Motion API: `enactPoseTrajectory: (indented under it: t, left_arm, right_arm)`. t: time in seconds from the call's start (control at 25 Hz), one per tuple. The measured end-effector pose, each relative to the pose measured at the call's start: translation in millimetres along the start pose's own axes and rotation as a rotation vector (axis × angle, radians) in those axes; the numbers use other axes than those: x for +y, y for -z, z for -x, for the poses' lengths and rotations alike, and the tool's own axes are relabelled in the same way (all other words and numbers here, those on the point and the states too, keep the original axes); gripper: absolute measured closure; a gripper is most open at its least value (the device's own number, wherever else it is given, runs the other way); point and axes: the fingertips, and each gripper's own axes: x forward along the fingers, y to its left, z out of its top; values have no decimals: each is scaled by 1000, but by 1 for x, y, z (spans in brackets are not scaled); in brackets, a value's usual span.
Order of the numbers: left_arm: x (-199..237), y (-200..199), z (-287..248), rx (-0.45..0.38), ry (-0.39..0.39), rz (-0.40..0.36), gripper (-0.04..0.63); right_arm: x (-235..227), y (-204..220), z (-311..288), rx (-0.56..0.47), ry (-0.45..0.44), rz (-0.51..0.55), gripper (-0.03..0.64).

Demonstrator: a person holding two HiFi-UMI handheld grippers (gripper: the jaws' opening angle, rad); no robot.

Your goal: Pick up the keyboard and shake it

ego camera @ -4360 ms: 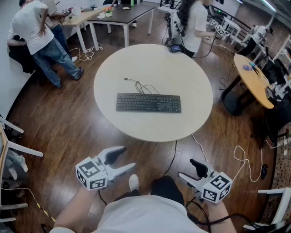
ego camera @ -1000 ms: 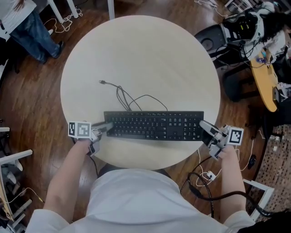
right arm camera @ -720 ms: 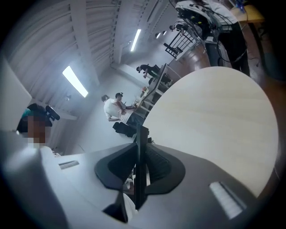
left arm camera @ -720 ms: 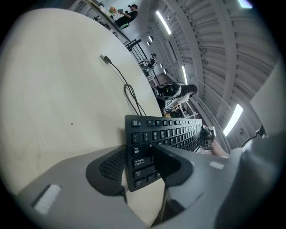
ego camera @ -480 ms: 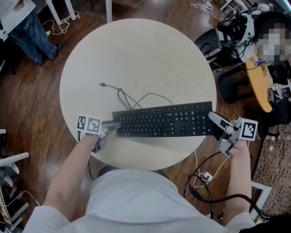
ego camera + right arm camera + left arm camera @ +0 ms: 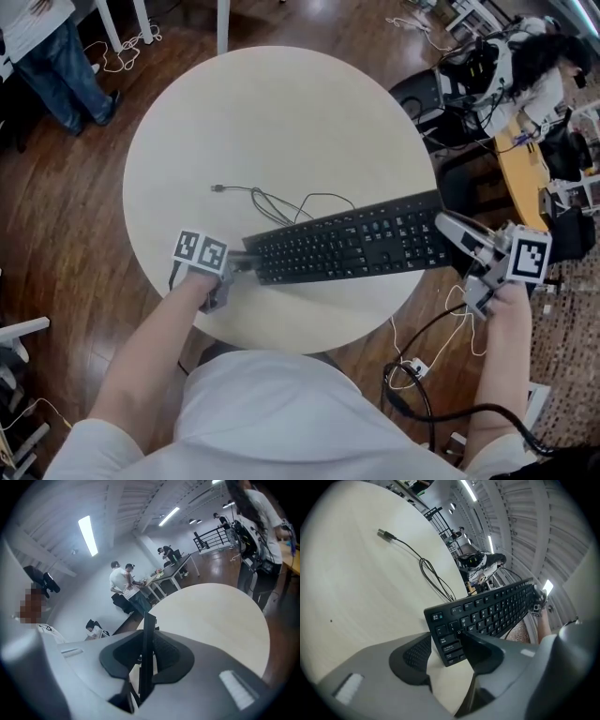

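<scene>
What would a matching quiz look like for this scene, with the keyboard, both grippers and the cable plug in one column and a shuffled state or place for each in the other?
Column one:
1. keyboard
2. left gripper
3. right gripper
4. cable plug

Column two:
A. clamped shut on the keyboard's right end
B. lying loose on the table
C. black, reaching from one gripper to the other
D. jaws apart, with the keyboard's left end between them

Pairs: 1-C, 2-D, 3-A, 4-B.

The left gripper's jaws have just been opening.
</scene>
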Motion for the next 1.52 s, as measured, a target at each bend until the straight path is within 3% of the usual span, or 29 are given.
enactPoseTrajectory:
  t: [0.52,0.68,0.92,1.0,1.08,1.52]
  left_arm:
    - [-39,-20,-46,81,4,-61,393]
    - [-31,-15,-44,98,-7,-128,413]
    - [-28,-18,-57,85,-12,-154,419]
    - [-24,-19,-57,66,2,-169,464]
    - [-25,-17,-52,65,14,-194,465]
    - [-37,-15,-3,26,18,-230,463]
  right_arm:
    - [71,-59,-11,65,91,215,548]
    - [109,-51,-41,83,136,309,548]
    - [141,-42,-65,105,164,451,548]
    - [147,-34,-74,106,178,493,548]
    - [157,-28,-79,109,188,528,548]
    - [181,-25,-81,93,191,623,548]
